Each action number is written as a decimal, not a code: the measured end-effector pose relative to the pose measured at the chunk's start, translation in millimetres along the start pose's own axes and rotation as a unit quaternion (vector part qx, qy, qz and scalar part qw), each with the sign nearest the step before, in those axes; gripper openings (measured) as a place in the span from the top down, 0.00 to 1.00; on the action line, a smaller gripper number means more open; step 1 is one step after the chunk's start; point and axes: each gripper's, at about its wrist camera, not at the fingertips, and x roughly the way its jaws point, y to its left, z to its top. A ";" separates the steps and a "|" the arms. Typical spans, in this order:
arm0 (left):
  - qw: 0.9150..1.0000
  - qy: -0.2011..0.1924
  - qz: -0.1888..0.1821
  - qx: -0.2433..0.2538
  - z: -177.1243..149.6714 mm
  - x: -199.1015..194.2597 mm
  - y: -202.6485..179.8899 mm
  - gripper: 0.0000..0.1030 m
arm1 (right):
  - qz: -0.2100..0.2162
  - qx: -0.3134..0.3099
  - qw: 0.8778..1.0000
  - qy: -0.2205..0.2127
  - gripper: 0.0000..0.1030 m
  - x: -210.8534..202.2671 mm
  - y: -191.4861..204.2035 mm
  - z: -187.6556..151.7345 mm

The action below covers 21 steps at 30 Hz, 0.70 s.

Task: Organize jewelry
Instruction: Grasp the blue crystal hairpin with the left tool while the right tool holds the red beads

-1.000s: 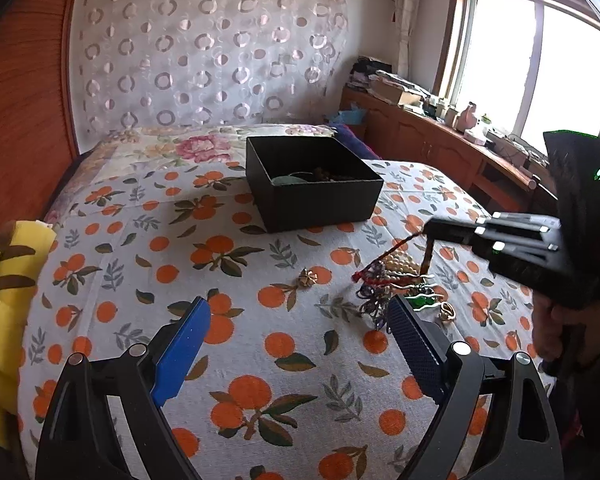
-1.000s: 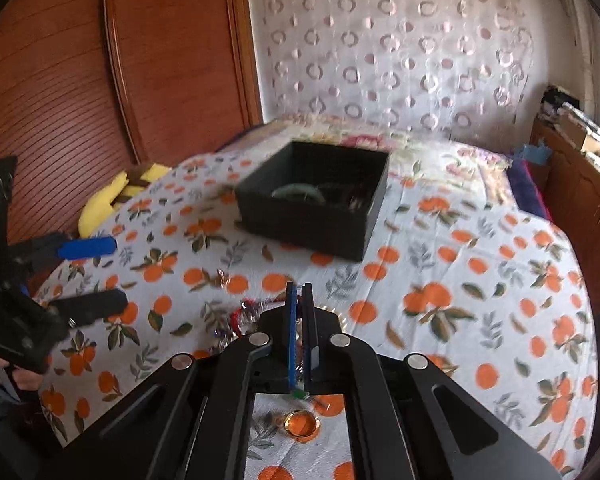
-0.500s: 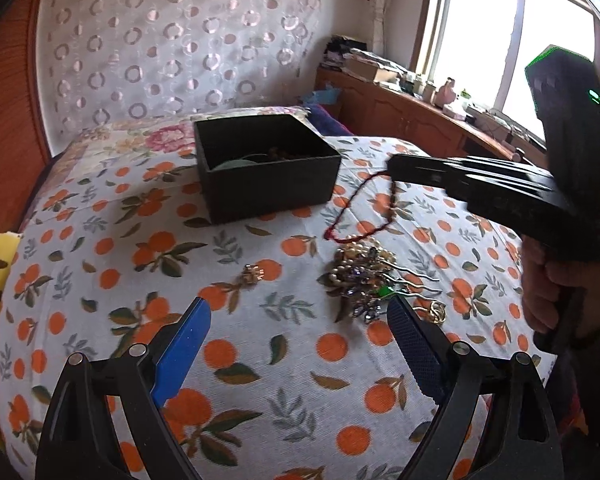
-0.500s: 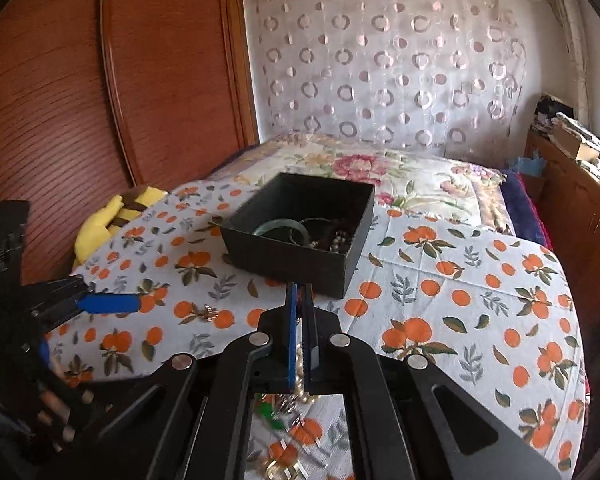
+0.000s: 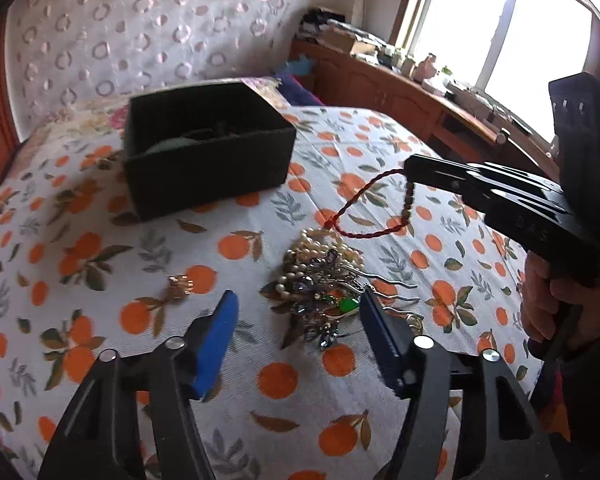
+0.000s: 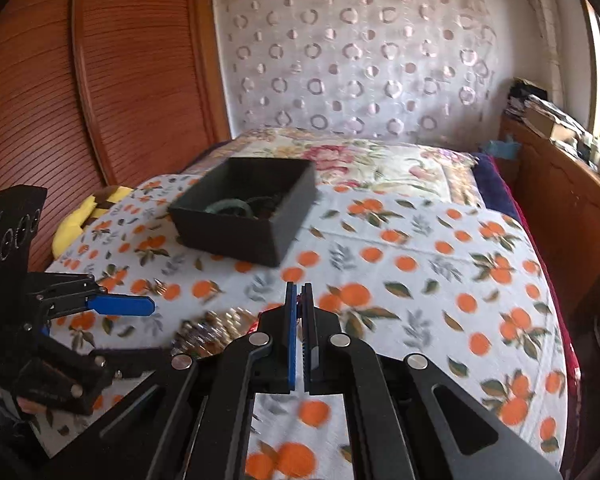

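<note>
The right claw [image 5: 410,168] pinches a red cord necklace [image 5: 364,216] above the jewelry pile [image 5: 320,280] on the bed [image 5: 380,140], apparently snagged and liable to drag pearls along, short of the black box [image 5: 208,148]; the left claw [image 5: 296,332] hangs spread.

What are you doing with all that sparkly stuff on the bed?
The right gripper is shut on a red cord necklace, lifting it out of the jewelry pile on the orange-print bedspread. Its lower end still reaches the pile. The left gripper is open, near the pile, holding nothing. The black box beyond already has some pieces inside.
</note>
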 end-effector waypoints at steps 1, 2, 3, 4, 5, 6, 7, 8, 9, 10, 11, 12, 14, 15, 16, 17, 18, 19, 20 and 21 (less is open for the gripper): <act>1.000 0.006 -0.003 -0.001 0.6 3.8 -0.5 0.52 | -0.002 0.003 1.000 0.001 0.97 -0.2 -2.8 -2.1; 1.000 0.011 -0.005 -0.003 1.4 6.6 -0.5 0.56 | -0.004 0.007 1.000 0.001 0.97 -0.8 -5.6 -3.7; 1.000 0.015 -0.007 -0.004 1.6 9.4 -0.3 0.58 | -0.004 0.010 1.000 0.001 0.97 -1.0 -7.8 -5.0; 1.000 0.019 -0.007 -0.005 1.7 12.3 -0.7 0.60 | -0.005 0.013 1.000 0.000 0.97 -1.7 -10.4 -6.1; 1.000 0.017 -0.003 -0.002 1.3 13.3 -2.0 0.60 | -0.005 0.015 1.000 -0.001 0.97 -2.7 -12.5 -6.7; 1.000 0.017 0.001 0.002 0.6 13.9 -3.4 0.60 | -0.005 0.017 1.000 -0.002 0.97 -3.3 -13.7 -6.9; 1.000 0.017 0.004 0.003 0.5 14.5 -4.1 0.60 | -0.005 0.019 1.000 -0.004 0.97 -4.0 -15.1 -7.1; 1.000 0.017 0.005 0.003 0.5 15.2 -4.8 0.61 | -0.004 0.020 1.000 -0.004 0.97 -4.3 -15.9 -6.6; 1.000 0.016 0.008 0.005 0.2 14.8 -5.7 0.64 | -0.004 0.021 1.000 -0.005 0.97 -4.6 -16.1 -7.0; 1.000 0.015 0.018 0.011 -0.4 15.1 -7.1 0.70 | -0.004 0.021 1.000 -0.005 0.97 -4.7 -16.3 -7.2; 1.000 0.014 0.018 0.014 -0.9 15.5 -8.4 0.78 | -0.004 0.021 1.000 -0.005 0.97 -4.9 -16.4 -7.2; 1.000 0.014 0.013 0.013 -1.7 14.9 -8.1 0.79 | -0.003 0.021 1.000 -0.005 0.97 -5.1 -16.6 -7.7; 1.000 0.009 0.018 0.014 -3.4 10.9 -6.9 0.81 | -0.003 0.019 1.000 -0.004 0.97 -4.9 -16.7 -7.7; 0.999 0.007 0.027 0.020 -4.4 9.3 -7.0 0.81 | -0.003 0.019 1.000 -0.004 0.97 -5.7 -15.9 -7.6; 0.999 0.005 0.031 0.023 -5.8 7.0 -6.8 0.81 | -0.002 0.018 1.000 -0.003 0.97 -5.6 -15.1 -7.6; 0.999 0.003 0.032 0.021 -6.5 5.4 -5.4 0.81 | -0.002 0.017 1.000 -0.003 0.97 -5.3 -14.1 -7.4; 0.999 -0.001 0.035 0.018 -6.4 3.2 -3.4 0.81 | -0.001 0.016 1.000 -0.003 0.97 -4.7 -13.2 -6.9; 0.999 -0.005 0.036 0.015 -5.9 1.2 -1.7 0.81 | -0.001 0.016 1.000 -0.003 0.97 -4.1 -11.3 -6.6; 0.999 -0.010 0.038 0.010 -5.3 -1.9 0.9 0.81 | -0.001 0.016 1.000 -0.004 0.97 -4.0 -10.0 -5.5; 0.999 -0.018 0.044 0.005 -4.0 -6.2 3.8 0.81 | 0.000 0.016 1.000 -0.005 0.97 -3.7 -8.5 -4.4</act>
